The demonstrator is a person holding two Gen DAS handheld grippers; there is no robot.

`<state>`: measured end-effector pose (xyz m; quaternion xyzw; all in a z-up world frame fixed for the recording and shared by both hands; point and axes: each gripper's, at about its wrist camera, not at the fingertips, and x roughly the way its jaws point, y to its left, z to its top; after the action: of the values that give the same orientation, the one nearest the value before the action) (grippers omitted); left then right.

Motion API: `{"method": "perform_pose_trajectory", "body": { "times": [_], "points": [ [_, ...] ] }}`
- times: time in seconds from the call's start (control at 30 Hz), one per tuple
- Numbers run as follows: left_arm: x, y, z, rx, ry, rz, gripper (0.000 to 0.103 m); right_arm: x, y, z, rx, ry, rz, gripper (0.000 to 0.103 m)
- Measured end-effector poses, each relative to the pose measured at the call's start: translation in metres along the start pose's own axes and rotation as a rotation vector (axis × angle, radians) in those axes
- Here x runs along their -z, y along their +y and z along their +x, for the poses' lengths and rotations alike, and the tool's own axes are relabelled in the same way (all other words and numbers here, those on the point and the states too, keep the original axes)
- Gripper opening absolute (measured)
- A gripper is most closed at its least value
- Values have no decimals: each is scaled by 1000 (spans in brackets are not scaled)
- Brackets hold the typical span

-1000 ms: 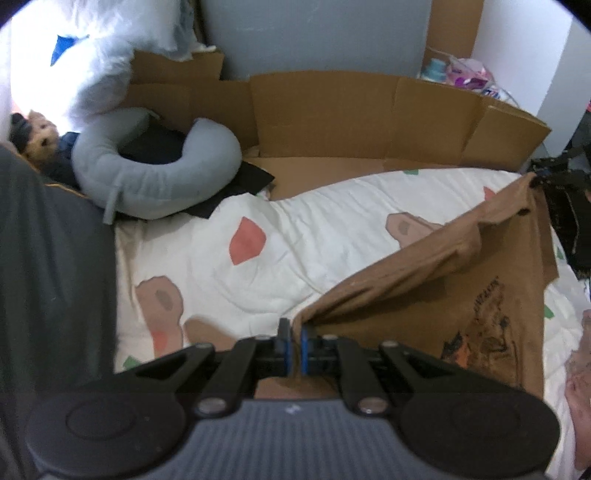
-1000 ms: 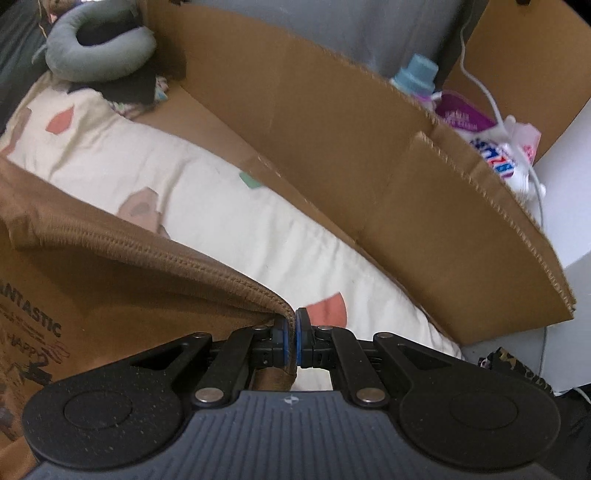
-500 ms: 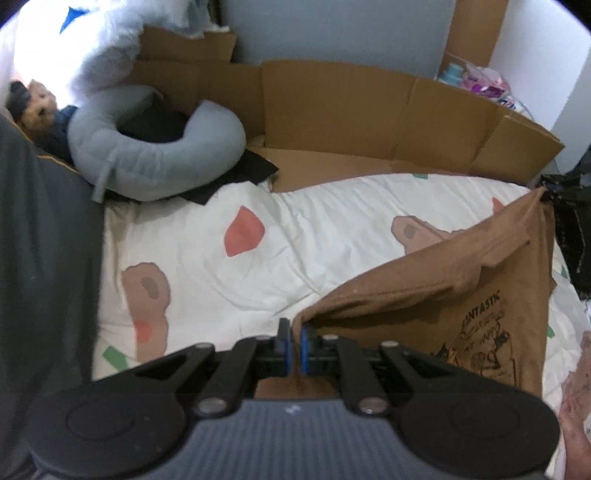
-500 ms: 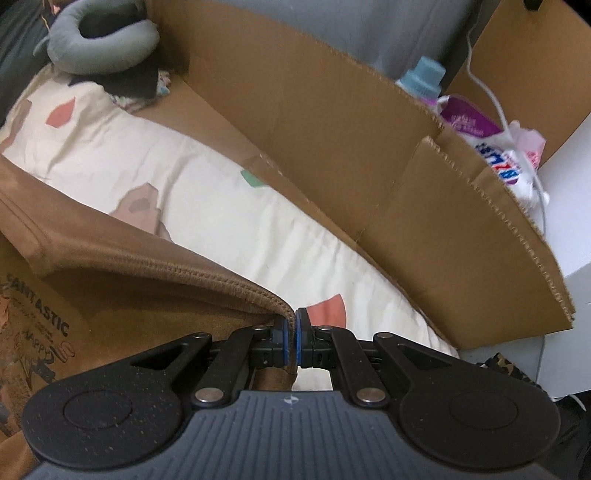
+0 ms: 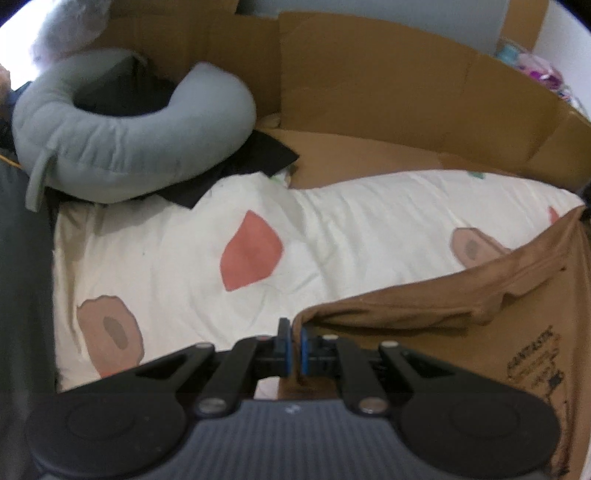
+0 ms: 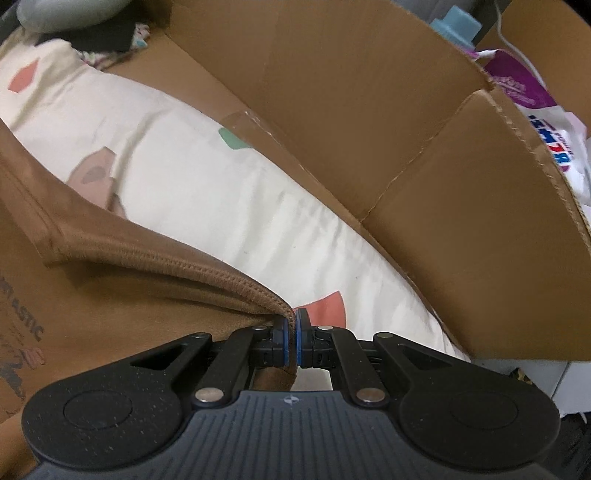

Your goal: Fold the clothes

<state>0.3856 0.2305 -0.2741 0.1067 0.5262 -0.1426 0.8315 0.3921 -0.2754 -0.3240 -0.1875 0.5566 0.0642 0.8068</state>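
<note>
Underneath, cream patterned bedspread [image 5: 351,221], cardboard wall [image 5: 369,85] behind.

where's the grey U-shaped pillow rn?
The grey U-shaped pillow sits upper left in the left wrist view, at the far corner of the white quilt against the cardboard wall, lying on black fabric. The right wrist view catches only its edge, top left.

Shirt [image 5: 461,343]: brown, dark print and lettering noted at its near right. Quilt [image 5: 177,266]: cream, patterned with coral, tan-and-grey and green patches. Pillow [image 5: 122,147]: grey-blue, far left. Cloth [image 5: 236,170] under it: black. Cardboard [image 6: 369,122]: plain brown. Grippers: black, pads [image 6: 283,341] edged in blue. Bottle [image 6: 458,22]: light blue, far right.
</note>
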Motion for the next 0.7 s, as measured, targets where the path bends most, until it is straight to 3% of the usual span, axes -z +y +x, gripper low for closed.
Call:
{"method": "perform_pose_trajectory", "body": {
  "times": [0.33,0.7],
  "points": [
    [-2,24,35,-66,44,-36,5,-34,12,48,14,42,-67,1],
    [-8,42,48,-93,37,-71,5,-73,24,82,42,77,-162,1]
  ]
}}
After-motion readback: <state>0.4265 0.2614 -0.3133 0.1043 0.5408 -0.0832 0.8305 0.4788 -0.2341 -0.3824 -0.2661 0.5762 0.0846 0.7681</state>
